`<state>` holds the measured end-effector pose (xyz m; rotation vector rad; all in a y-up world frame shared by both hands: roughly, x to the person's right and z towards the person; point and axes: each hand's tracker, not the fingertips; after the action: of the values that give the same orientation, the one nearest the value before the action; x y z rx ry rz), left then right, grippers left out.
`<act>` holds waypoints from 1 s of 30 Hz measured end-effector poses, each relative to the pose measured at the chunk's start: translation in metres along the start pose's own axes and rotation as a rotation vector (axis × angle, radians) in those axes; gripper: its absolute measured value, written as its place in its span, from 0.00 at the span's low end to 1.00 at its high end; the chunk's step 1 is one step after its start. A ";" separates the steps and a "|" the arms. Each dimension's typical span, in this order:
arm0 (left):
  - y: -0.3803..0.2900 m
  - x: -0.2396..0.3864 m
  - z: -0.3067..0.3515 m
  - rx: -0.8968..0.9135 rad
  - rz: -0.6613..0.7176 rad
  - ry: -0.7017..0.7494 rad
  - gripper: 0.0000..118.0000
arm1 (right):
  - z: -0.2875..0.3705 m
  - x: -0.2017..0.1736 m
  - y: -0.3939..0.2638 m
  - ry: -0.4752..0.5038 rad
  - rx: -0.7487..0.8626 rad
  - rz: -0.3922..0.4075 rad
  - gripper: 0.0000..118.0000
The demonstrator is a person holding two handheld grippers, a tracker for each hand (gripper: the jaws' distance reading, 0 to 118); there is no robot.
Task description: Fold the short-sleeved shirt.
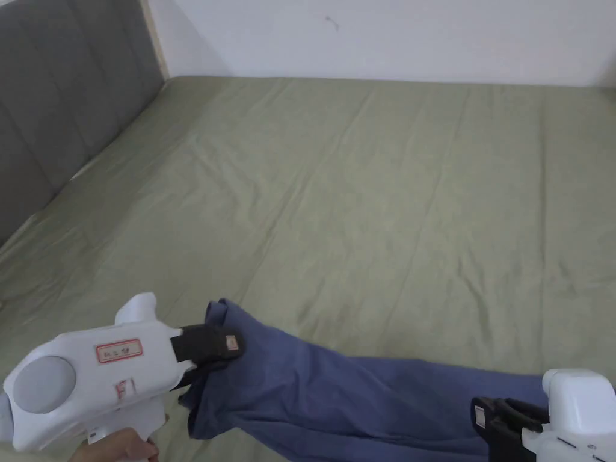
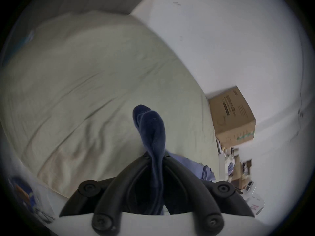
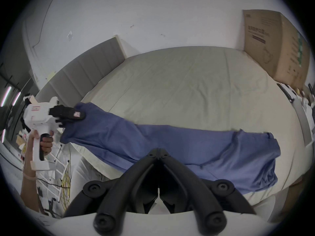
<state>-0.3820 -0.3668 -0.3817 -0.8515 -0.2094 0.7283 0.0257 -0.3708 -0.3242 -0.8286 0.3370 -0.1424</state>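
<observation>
1. Shirt (image 1: 337, 391), blue, hangs stretched between my two grippers, low over the near edge of the bed (image 1: 373, 198), so I can spread it out before any fold.
2. My left gripper (image 1: 231, 352) has its jaws closed on a bunched corner of the cloth, which pokes out past the tips; that grip keeps this end lifted.
3. My right gripper (image 3: 159, 152) has its jaws closed together at the shirt's lower edge; whether cloth sits between them I cannot tell.
4. The far end droops over the mattress side, unfolded.
</observation>
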 end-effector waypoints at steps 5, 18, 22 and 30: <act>-0.025 0.104 -0.034 -0.094 -0.195 -0.049 0.04 | 0.023 0.025 -0.006 -0.032 0.059 -0.087 0.00; -0.115 0.186 -0.191 -0.449 -0.345 -0.056 0.21 | 0.066 0.092 -0.035 -0.097 0.122 -0.277 0.00; -0.120 0.191 -0.194 -0.502 -0.336 -0.080 0.90 | 0.065 0.103 -0.043 -0.119 0.114 -0.303 0.00; -0.096 0.169 -0.137 -0.297 -0.298 0.043 0.76 | 0.069 0.109 -0.049 -0.119 0.119 -0.322 0.00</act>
<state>-0.1471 -0.3807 -0.4191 -1.0888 -0.4032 0.4039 0.1524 -0.3834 -0.2707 -0.7653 0.0798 -0.4077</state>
